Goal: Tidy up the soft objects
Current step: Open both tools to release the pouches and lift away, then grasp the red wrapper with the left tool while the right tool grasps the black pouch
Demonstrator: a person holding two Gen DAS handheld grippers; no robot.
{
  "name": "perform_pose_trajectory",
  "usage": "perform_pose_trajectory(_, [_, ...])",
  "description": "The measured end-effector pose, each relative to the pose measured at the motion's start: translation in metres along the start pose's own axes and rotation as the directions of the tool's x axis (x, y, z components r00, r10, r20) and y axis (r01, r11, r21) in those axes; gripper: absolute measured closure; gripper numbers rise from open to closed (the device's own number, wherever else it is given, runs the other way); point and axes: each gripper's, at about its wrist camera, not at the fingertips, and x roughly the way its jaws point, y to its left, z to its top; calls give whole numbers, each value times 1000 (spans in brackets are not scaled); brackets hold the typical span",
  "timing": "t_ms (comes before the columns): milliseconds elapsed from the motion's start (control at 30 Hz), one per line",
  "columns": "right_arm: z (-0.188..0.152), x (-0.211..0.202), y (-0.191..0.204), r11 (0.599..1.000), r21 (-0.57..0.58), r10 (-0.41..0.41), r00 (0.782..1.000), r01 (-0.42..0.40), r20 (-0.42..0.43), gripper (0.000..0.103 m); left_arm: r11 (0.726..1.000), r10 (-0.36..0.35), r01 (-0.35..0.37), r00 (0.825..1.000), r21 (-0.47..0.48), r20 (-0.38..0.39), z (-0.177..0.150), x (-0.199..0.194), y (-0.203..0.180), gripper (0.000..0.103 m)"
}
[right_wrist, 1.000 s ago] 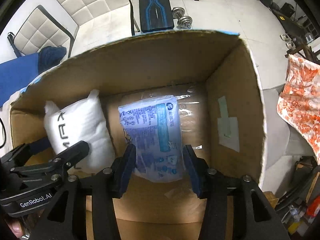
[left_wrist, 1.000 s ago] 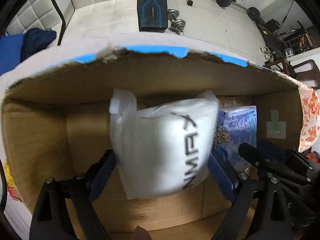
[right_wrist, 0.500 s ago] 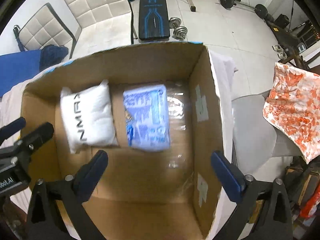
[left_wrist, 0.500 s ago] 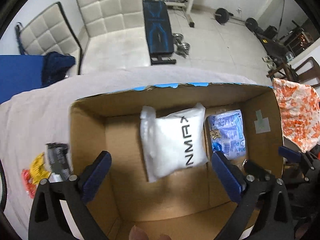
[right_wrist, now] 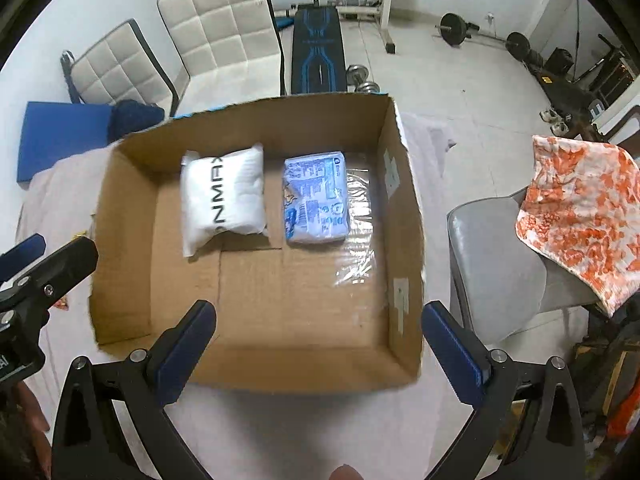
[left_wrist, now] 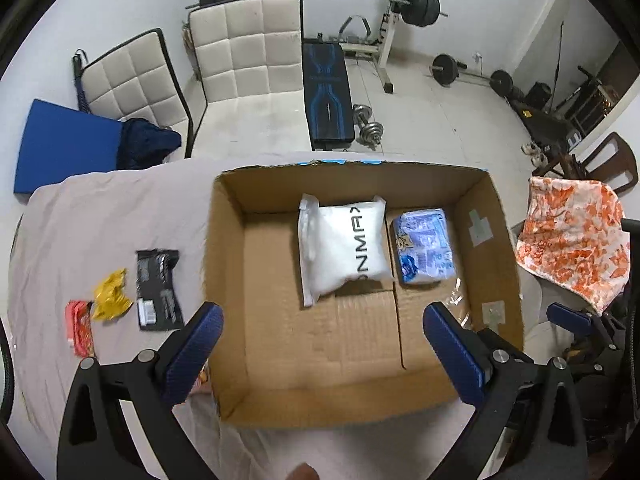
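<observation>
An open cardboard box (left_wrist: 224, 280) (right_wrist: 404, 248) stands on the cloth-covered table. Inside at the back lie a white soft pack with black lettering (left_wrist: 344, 248) (right_wrist: 222, 200) and, to its right, a blue printed soft pack (left_wrist: 424, 246) (right_wrist: 316, 200). My left gripper (left_wrist: 320, 344) is open and empty, above the box's near edge. My right gripper (right_wrist: 318, 340) is open and empty, above the box's near edge. A black packet (left_wrist: 158, 290), a yellow wrapper (left_wrist: 110, 296) and a red wrapper (left_wrist: 80, 326) lie on the table left of the box.
Two white padded chairs (left_wrist: 244, 72) and a blue mat (left_wrist: 64, 148) stand behind the table. A grey chair with an orange-patterned cloth (right_wrist: 580, 216) is to the right. A weight bench (left_wrist: 326, 100) and dumbbells are on the floor beyond.
Both grippers have opened, let go of their packs inside the box, and pulled back and up. The white pack and the blue pack now lie on the box floor.
</observation>
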Motion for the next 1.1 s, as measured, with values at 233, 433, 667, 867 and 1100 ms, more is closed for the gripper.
perform_pose_trajectory(233, [-35, -46, 4, 1000, -3, -29, 997, 30, 68, 0, 999, 11, -13, 998, 32, 63, -28, -43, -2, 0])
perform_pose_trajectory(433, [-57, -84, 8, 999, 24, -26, 994, 24, 102, 0, 999, -24, 21, 996, 34, 80, -44, -69, -1, 0])
perform_pose_trajectory(667, [-67, -119, 34, 999, 46, 21, 991, -27, 135, 0, 997, -81, 81, 991, 3, 102, -54, -101, 32, 0])
perform_pose_trajectory(867, [-61, -120, 119, 993, -40, 116, 988, -113, 103, 0, 998, -23, 28, 994, -48, 107, -59, -120, 112, 0])
perform_pose_trajectory(1100, [-32, -68, 257, 958, -154, 245, 970, -243, -12, 0, 971, 95, -89, 995, -220, 18, -70, -96, 253, 0])
